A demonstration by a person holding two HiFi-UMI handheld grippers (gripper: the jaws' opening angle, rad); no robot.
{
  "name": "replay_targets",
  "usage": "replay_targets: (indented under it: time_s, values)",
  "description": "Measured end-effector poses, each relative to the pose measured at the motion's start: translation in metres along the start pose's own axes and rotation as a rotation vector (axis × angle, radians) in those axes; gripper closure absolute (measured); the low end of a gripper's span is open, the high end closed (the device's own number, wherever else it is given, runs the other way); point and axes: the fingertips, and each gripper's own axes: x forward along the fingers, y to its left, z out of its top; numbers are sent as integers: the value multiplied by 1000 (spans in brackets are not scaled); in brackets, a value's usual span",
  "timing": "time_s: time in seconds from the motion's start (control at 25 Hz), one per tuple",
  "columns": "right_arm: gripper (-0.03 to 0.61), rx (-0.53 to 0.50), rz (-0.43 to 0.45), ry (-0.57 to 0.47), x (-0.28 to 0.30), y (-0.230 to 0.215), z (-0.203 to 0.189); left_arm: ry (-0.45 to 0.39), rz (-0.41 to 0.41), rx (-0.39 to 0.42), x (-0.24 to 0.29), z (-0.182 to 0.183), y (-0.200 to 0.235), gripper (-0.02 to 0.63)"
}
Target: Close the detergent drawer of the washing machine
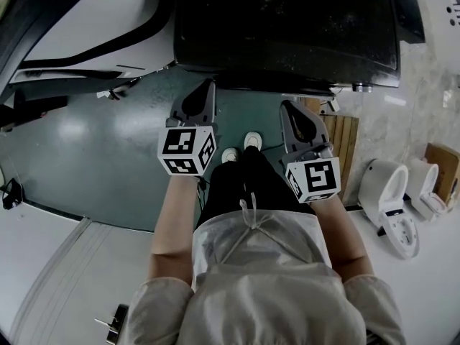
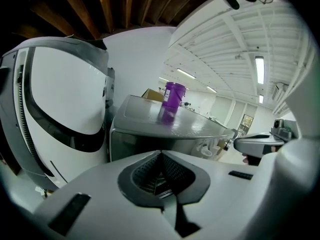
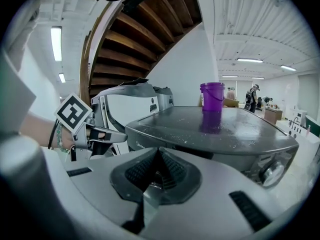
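The washing machine (image 1: 287, 27) is a dark grey box in front of me, its flat top filling the upper part of the head view. A purple cup (image 3: 212, 96) stands on that top and also shows in the left gripper view as the purple cup (image 2: 173, 96). I cannot make out the detergent drawer in any view. My left gripper (image 1: 208, 86) and right gripper (image 1: 287, 108) hang side by side just short of the machine's front edge, touching nothing. In the gripper views the left gripper (image 2: 160, 153) and right gripper (image 3: 159, 149) both have their jaws together and empty.
A large white curved appliance (image 1: 86, 20) stands left of the washing machine, close to my left gripper. To the right there is a wooden slatted board (image 1: 343, 139) on the floor and white toilet bowls (image 1: 392, 192). A round knob (image 3: 272, 171) sits on the machine's front right.
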Motion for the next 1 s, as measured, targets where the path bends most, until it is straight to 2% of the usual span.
replay_targets:
  time_s: [0.36,0.64,1.0]
  values:
    - [574,-48,-27,-72,-40,17,31,-68,-49,131,-73,45,-31,594]
    - [574,-49,-13,-160,-79,29,65,-142,-71,142,-131,83,-56,594]
    - [574,-92,-34,-280,-127,26,123,-260,-101,305,-187,137,-91,594]
